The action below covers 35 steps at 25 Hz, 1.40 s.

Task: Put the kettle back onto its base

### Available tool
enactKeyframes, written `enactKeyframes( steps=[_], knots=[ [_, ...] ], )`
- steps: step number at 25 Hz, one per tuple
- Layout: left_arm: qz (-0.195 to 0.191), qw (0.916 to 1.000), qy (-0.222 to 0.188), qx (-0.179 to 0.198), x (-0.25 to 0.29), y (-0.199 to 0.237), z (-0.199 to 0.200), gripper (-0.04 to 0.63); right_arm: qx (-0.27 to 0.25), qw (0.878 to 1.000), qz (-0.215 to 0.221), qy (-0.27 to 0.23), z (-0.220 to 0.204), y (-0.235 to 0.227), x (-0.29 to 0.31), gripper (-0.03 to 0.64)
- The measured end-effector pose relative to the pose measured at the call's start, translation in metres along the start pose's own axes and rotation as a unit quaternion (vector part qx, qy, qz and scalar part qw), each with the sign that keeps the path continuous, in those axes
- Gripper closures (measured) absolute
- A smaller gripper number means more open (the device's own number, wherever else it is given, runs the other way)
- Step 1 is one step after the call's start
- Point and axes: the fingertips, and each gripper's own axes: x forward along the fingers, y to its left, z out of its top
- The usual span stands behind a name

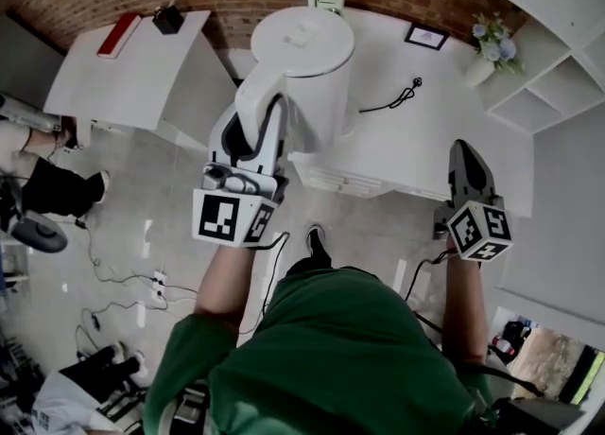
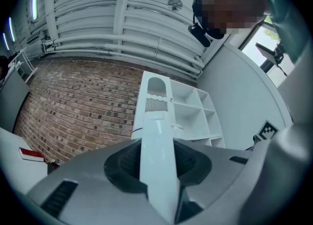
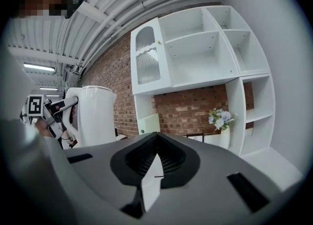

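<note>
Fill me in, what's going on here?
A person holds a white kettle by its handle, clamped in the left gripper. The kettle looks lifted, by the near edge of the white table. The right gripper is shut and empty, off to the side. A black cord lies on the table. I can't make out the base, so the kettle isn't visibly seated yet.

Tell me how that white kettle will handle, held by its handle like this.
Likely rigid: the kettle has a hard moulded body. Probably inclined to swing or tilt, since the left gripper clamps only its handle, off to one side. The glossy handle may slip a little.
</note>
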Motion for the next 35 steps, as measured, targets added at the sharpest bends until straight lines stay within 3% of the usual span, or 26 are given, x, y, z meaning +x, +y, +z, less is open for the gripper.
enactKeyframes(
  steps=[7,19,35],
  knots=[
    [0.002,1.0,0.005,-0.005,0.026,0.027,-0.013,0.465,-0.007,1.0,0.005,0.019,-0.001,0.01,0.031,0.595],
    [0.048,0.9982,0.036,-0.006,0.076,0.022,-0.071,0.465,-0.01,0.998,0.044,0.041,-0.024,-0.032,0.083,0.595],
    [0.031,0.9955,0.088,-0.017,0.125,0.0,-0.17,0.465,0.006,0.996,-0.001,0.086,-0.071,-0.099,0.09,0.595]
  ],
)
